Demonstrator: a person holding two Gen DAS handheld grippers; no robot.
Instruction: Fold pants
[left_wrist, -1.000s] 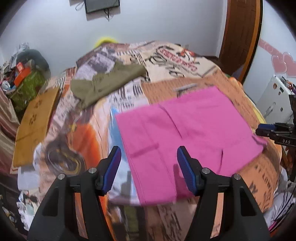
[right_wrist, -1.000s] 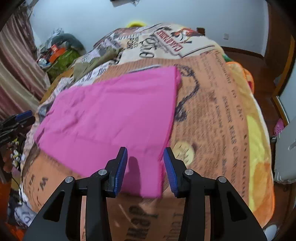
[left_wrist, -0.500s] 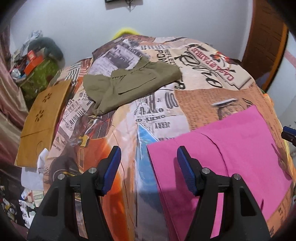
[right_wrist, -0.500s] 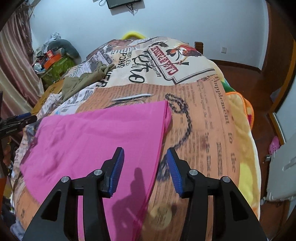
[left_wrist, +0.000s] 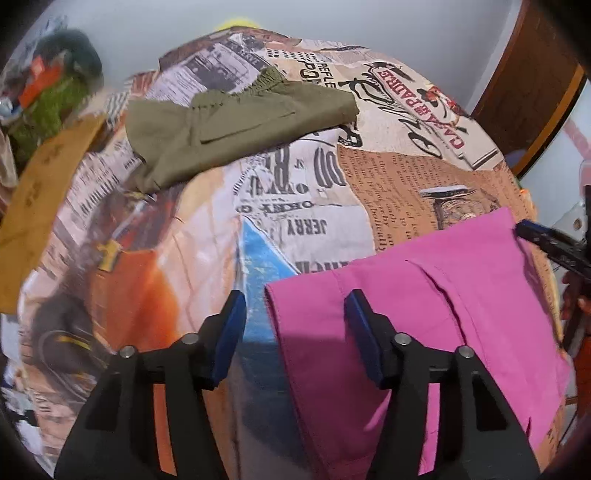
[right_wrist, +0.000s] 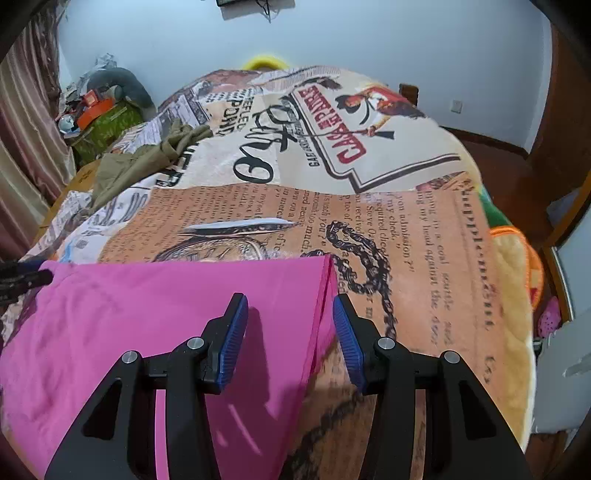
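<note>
Meanwhile olive shorts (left_wrist: 236, 129) lie well beyond the pink pants (left_wrist: 424, 314), both hand-held grippers (left_wrist: 295, 332) (right_wrist: 288, 332) open above corners

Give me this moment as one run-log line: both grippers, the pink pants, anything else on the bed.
left gripper: jaws open, just closing, over pink pants corner | right gripper: jaws open, astride opposite corner | olive garment: apart, farther back on blanket

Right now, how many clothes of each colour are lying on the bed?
Pink pants: 1
Olive-green garment: 1
Total: 2
</note>
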